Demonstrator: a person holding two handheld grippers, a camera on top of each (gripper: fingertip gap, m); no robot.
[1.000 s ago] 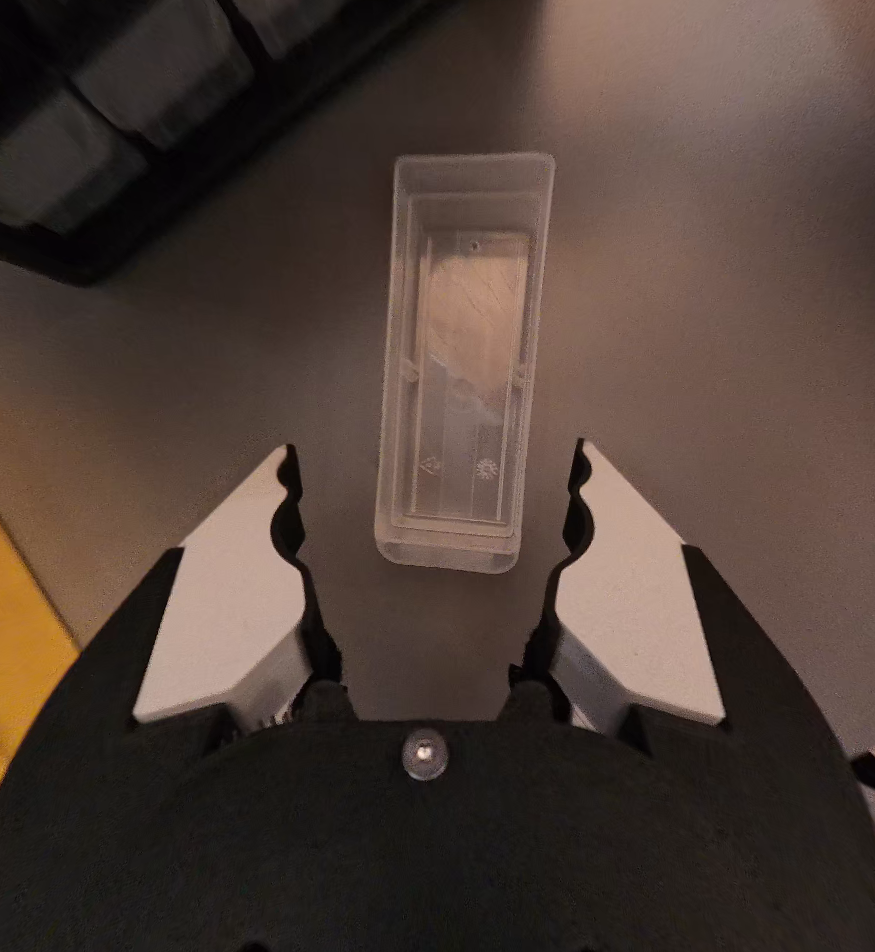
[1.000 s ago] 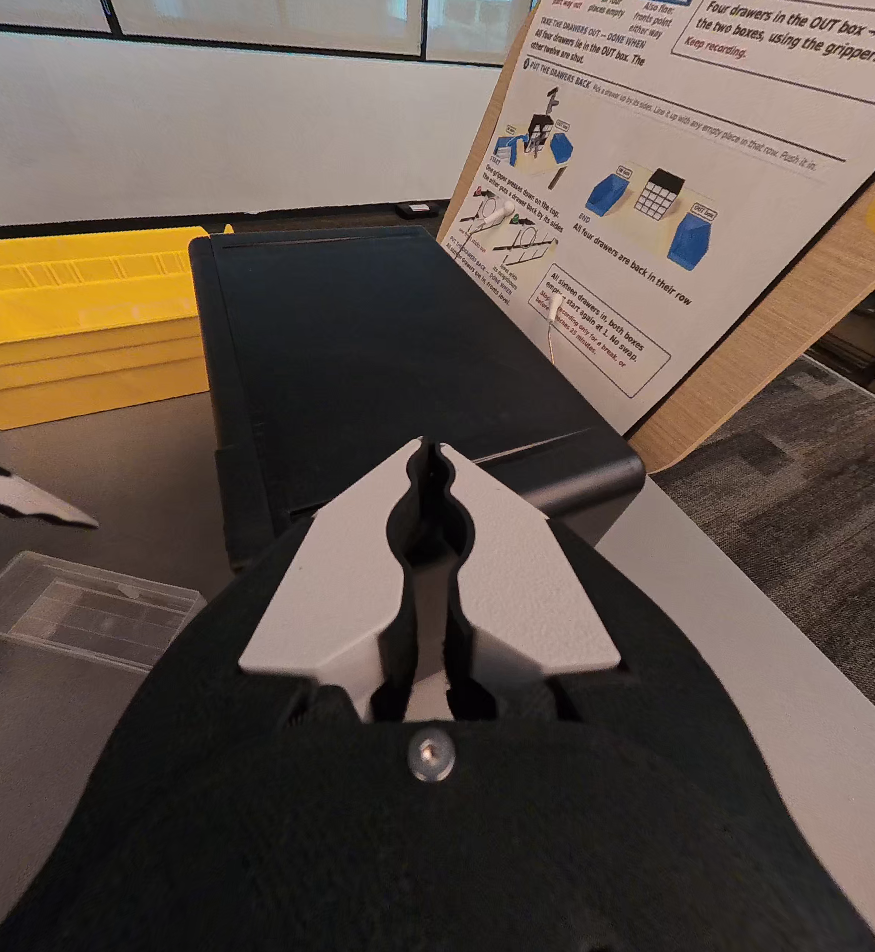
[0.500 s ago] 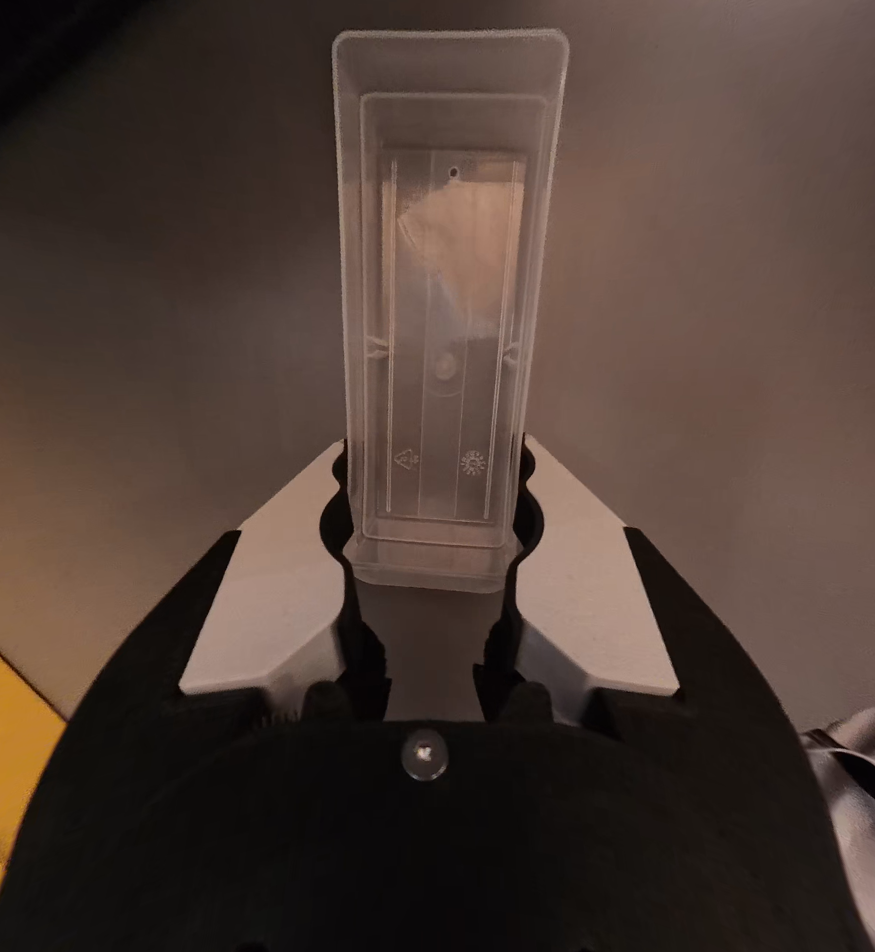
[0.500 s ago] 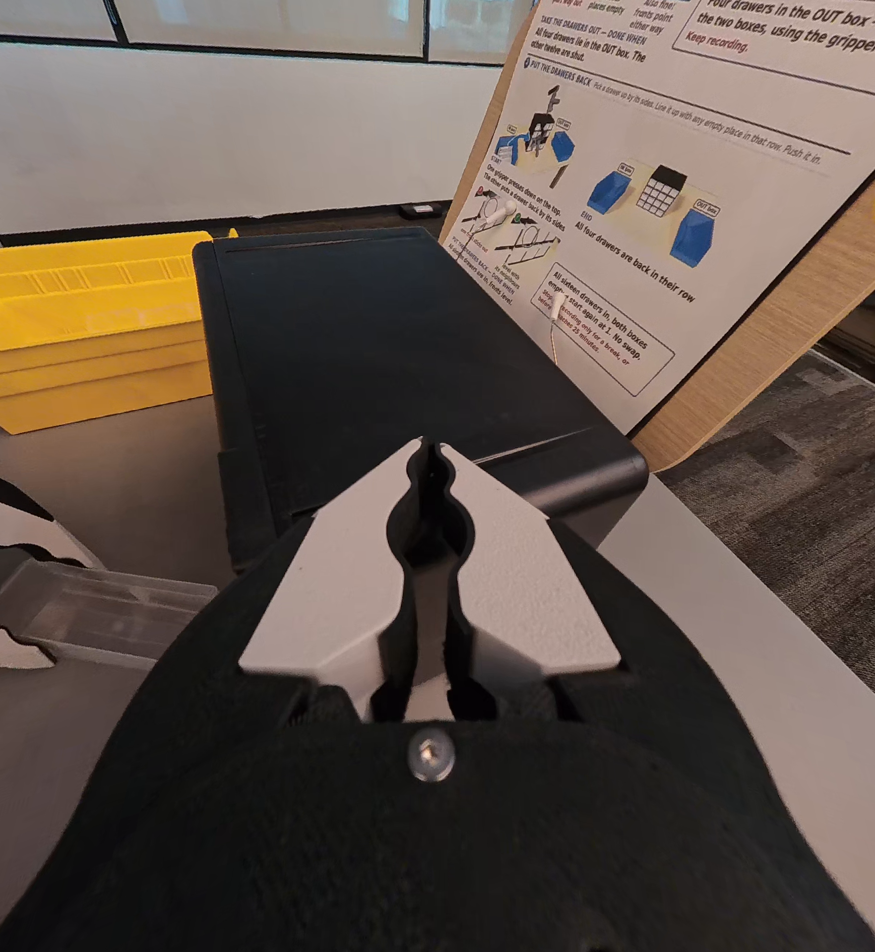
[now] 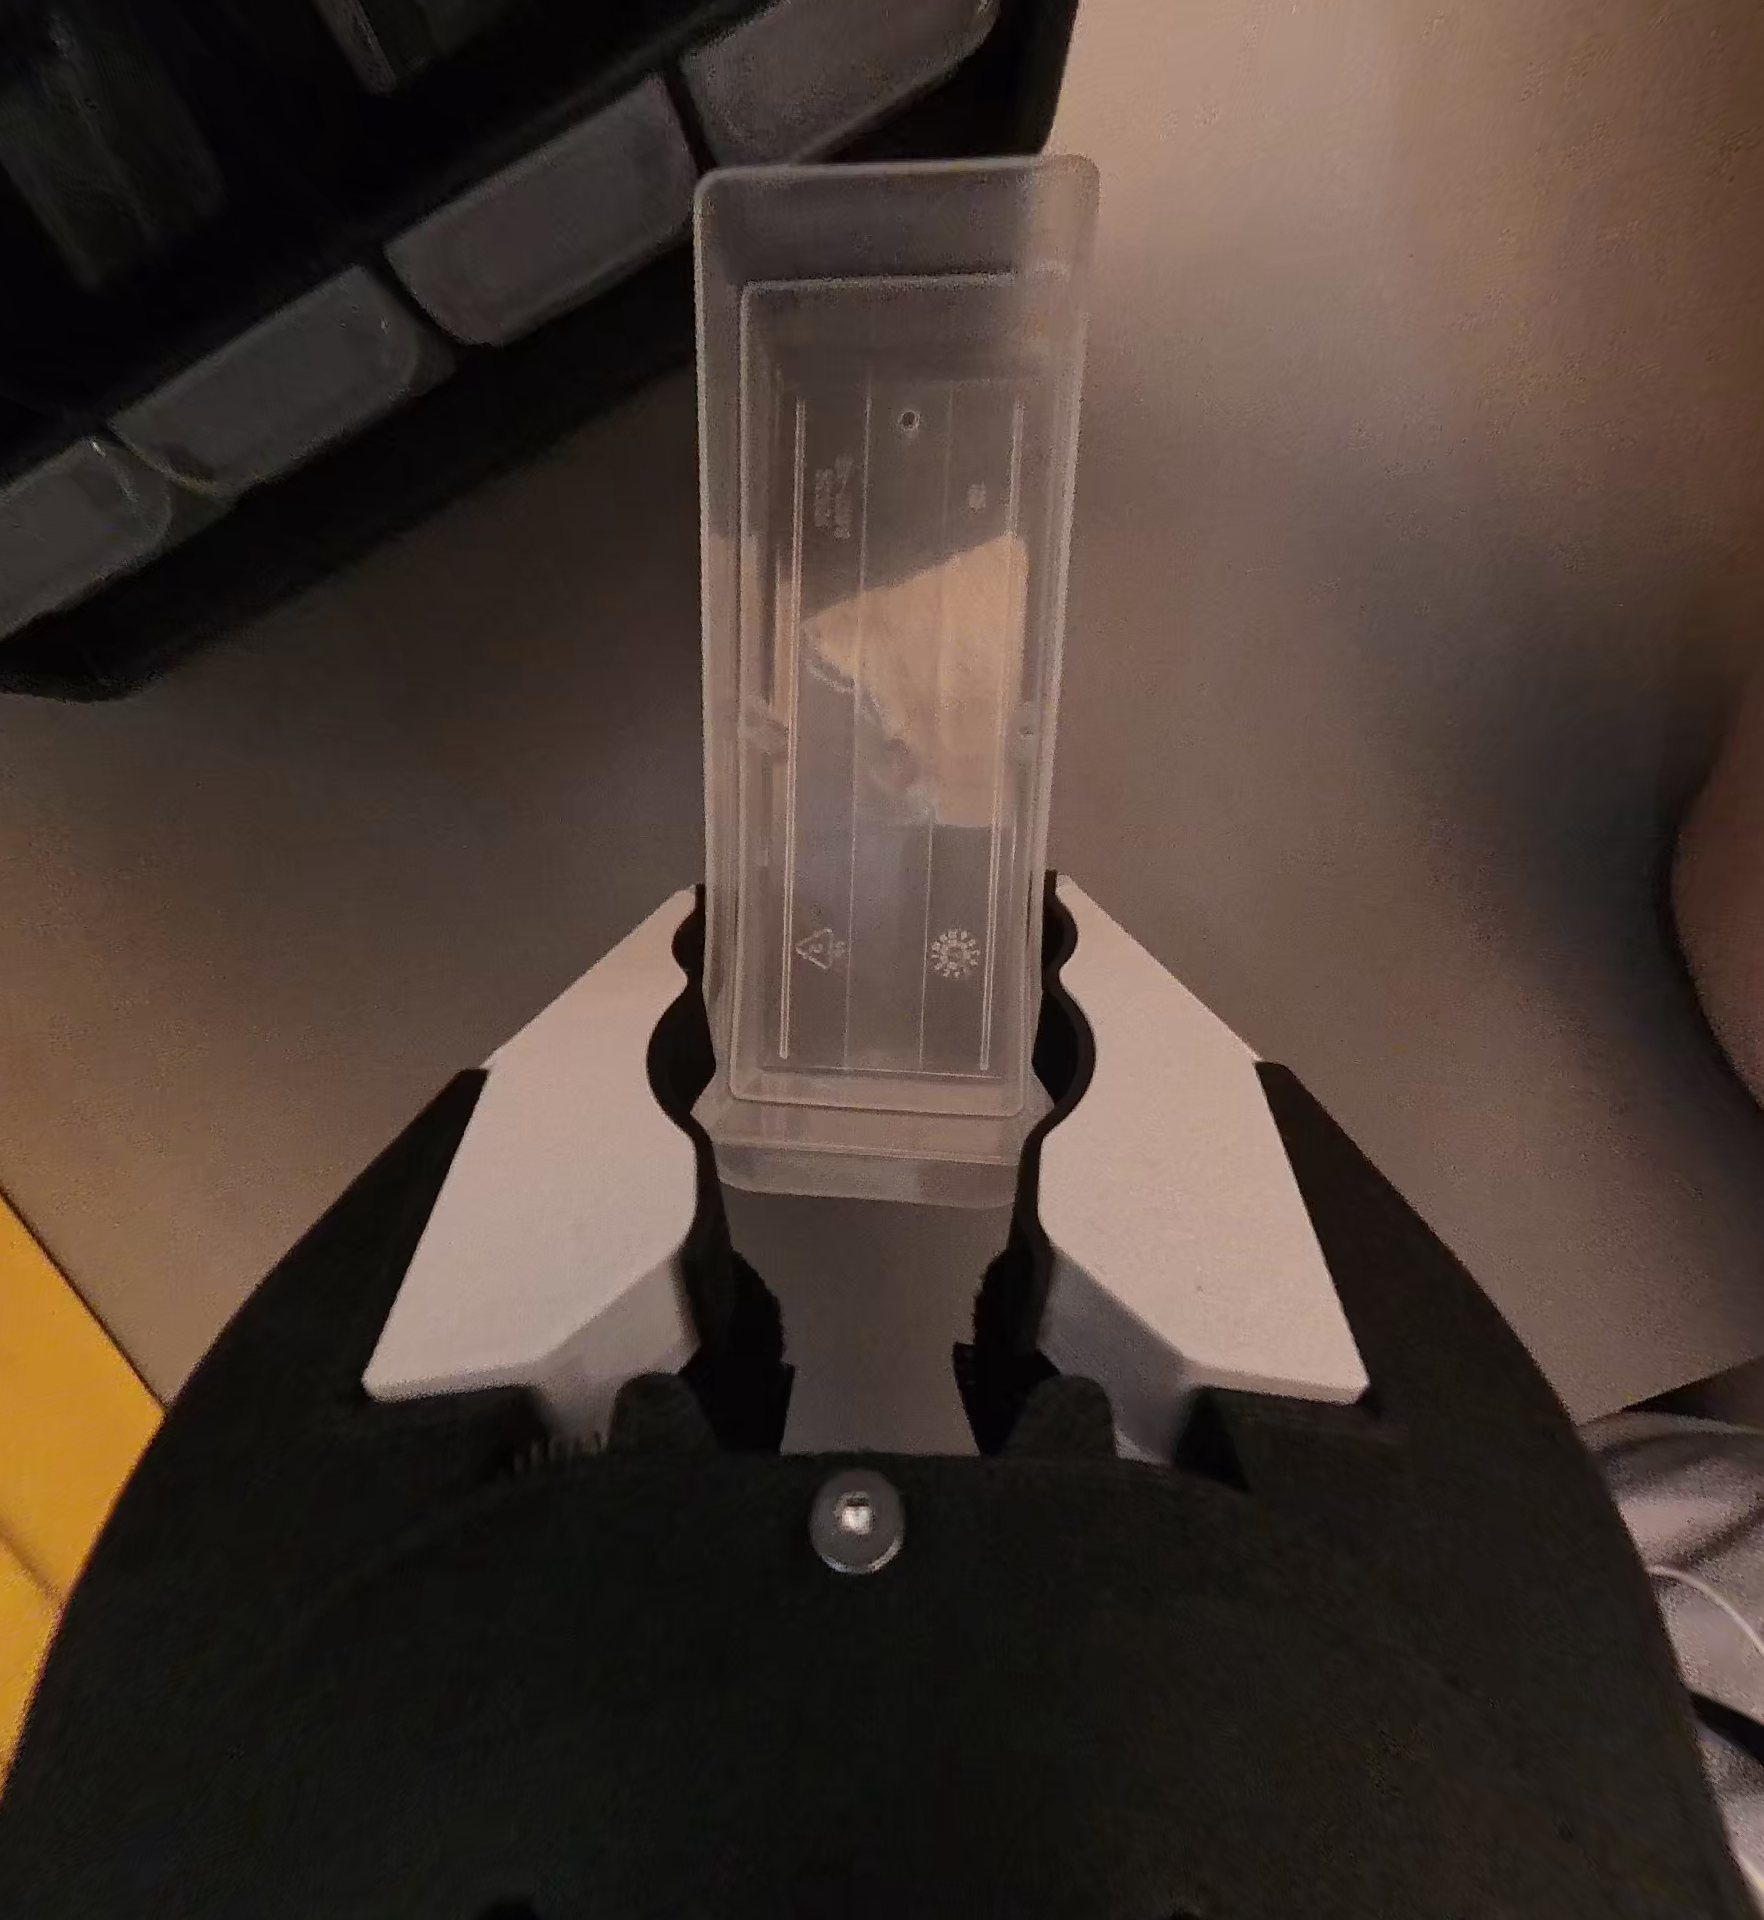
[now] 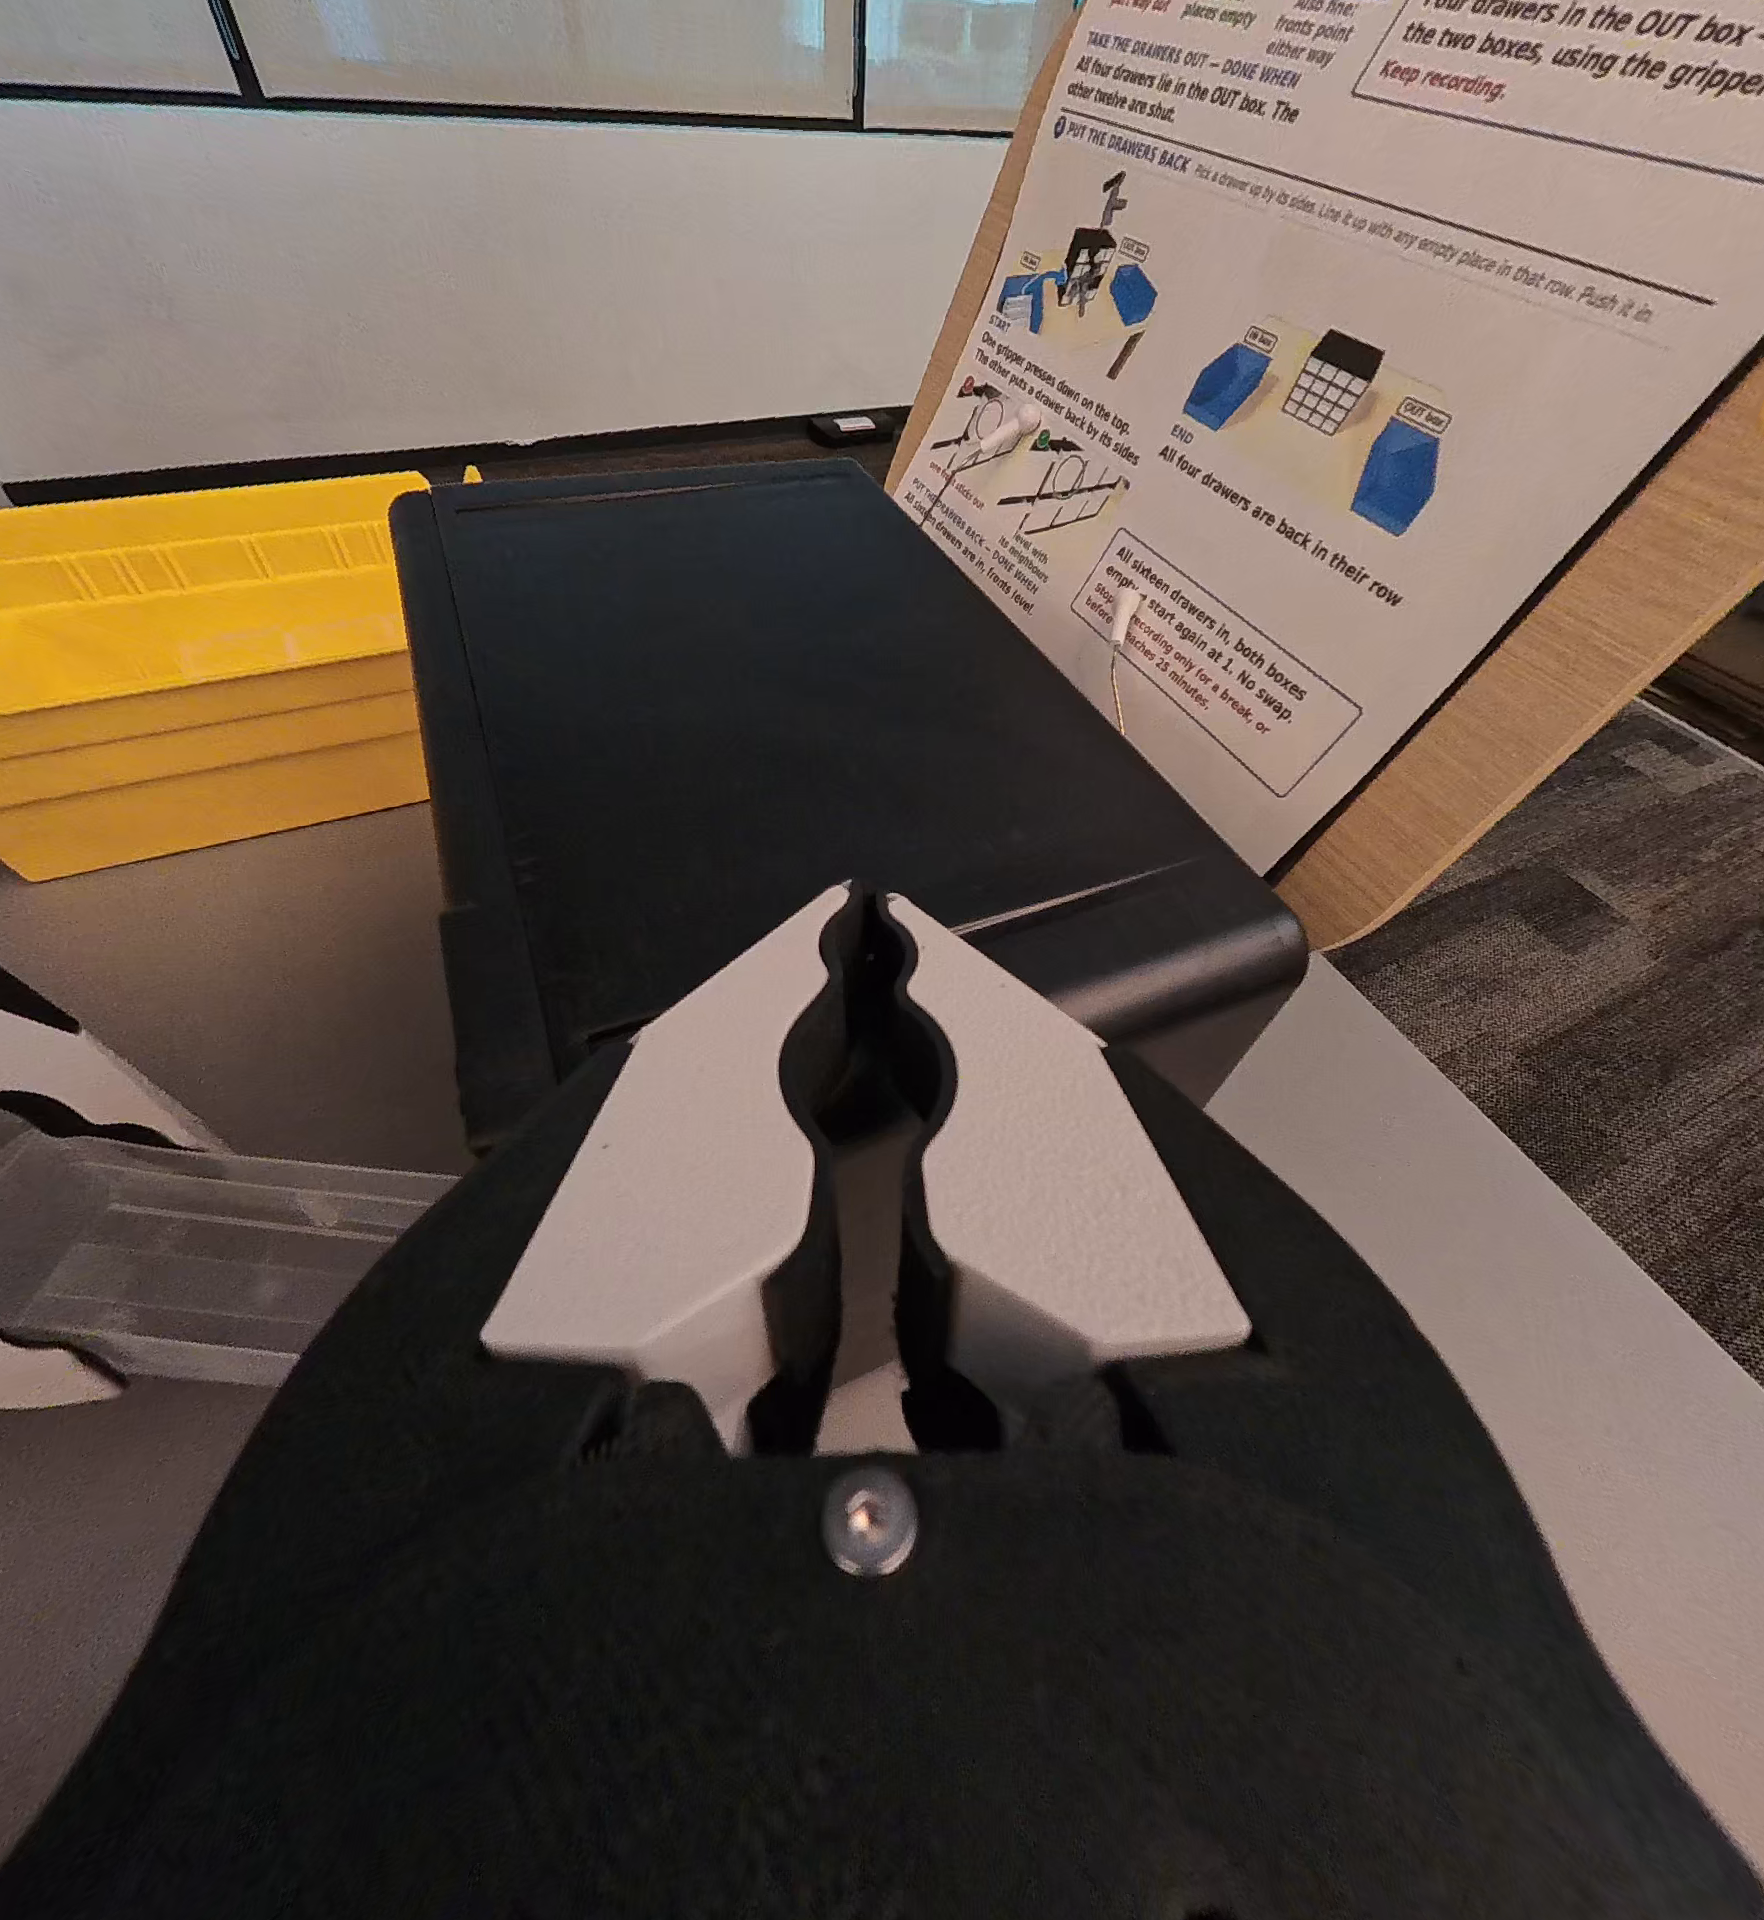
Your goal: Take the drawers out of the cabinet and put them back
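My left gripper (image 5: 873, 935) is shut on the sides of a clear plastic drawer (image 5: 893, 665) and holds it above the grey table, its far end toward the black cabinet (image 5: 234, 312) at the upper left. Several clear drawer fronts (image 5: 535, 260) sit in the cabinet's bottom row. In the right wrist view the same drawer (image 6: 182, 1247) shows at the left edge between the left gripper's fingers (image 6: 47, 1081). My right gripper (image 6: 867, 914) is shut and empty, resting over the top of the black cabinet (image 6: 753, 707).
A yellow bin (image 6: 171, 665) stands behind and left of the cabinet; its edge shows in the left wrist view (image 5: 5, 1351). An instruction board (image 6: 1377, 395) leans at the right. The table edge (image 6: 1584, 1299) runs along the right, with carpet (image 6: 1636, 1018) beyond. The tips of one gripper are about 25 cm away from the tips of the other.
The left gripper closed around the drawer lying on the table, then lifted it and carried it toward the cabinet's front. The right gripper has stayed put on the cabinet top.
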